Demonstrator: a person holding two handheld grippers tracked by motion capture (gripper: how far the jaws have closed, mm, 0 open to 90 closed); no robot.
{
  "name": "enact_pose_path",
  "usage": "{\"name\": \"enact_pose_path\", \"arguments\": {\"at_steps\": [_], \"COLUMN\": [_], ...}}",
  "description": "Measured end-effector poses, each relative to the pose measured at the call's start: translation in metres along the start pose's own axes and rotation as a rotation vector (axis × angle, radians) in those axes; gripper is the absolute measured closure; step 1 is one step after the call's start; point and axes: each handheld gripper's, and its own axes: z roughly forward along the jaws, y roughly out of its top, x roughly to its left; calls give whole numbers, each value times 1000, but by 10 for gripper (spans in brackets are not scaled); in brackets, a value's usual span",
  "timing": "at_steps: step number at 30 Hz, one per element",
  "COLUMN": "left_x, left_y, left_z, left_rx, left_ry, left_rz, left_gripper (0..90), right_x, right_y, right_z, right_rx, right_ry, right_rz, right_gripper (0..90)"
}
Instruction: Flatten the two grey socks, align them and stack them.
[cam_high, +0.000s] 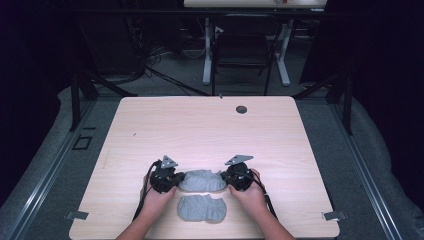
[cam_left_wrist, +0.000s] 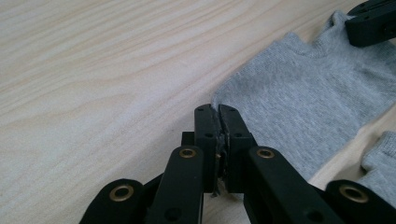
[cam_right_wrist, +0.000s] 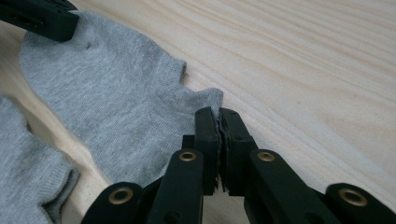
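Small grey ankle sock (cam_high: 202, 181) lying flat near the table's (cam_high: 210, 125) near edge, left gripper (cam_left_wrist: 218, 111) and right gripper (cam_right_wrist: 218, 113) each clamped on opposite ends, second grey sock (cam_high: 201, 208) just nearer the edge.

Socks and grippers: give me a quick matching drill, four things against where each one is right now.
Things:
1. far sock
2. near sock
3. left gripper
4. right gripper

States:
A. lies loose by the table's front edge
B. shut on the far sock's right end
C. stretched flat between both grippers
D. shut on the far sock's left end

Pairs: 1-C, 2-A, 3-D, 4-B
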Motion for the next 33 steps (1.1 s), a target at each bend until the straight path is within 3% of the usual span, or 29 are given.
{"name": "enact_pose_path", "arguments": {"at_steps": [4,33], "left_x": [1,-6], "left_y": [1,13], "left_z": [-2,-35], "left_rx": [-11,-75], "left_ry": [-12,-37], "left_rz": [0,24], "left_gripper": [872,870], "right_x": [1,14], "right_y": [1,20], "right_z": [-2,-33], "right_rx": [-15,-92], "right_ry": [18,39], "right_rz": [12,-45], "right_gripper": [866,865]}}
